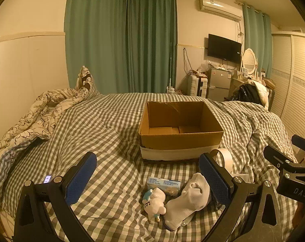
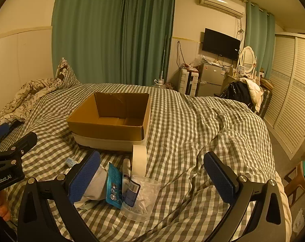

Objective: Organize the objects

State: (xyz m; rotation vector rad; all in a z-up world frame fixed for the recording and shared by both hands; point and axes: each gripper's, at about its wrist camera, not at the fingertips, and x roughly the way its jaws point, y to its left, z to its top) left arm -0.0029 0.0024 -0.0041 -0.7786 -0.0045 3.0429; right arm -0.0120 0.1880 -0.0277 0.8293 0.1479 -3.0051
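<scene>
Box: one open cardboard box (image 1: 180,139) on the checked bedcover (image 1: 104,125).
Items near it: one sock (image 1: 189,199), one plush toy (image 1: 154,201), one tape roll (image 2: 139,160), one plastic cup (image 2: 142,199).
Left gripper (image 1: 148,178): spread wide, holding nothing.
Right gripper (image 2: 152,176): spread wide, holding nothing.

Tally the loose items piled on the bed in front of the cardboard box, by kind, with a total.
Plush toy: 1
White sock: 1
Tissue pack: 1
Tape roll: 1
Blue blister card: 1
Small white bottle: 1
Clear tub of white pieces: 1
Total: 7, all outside the cardboard box.
</scene>
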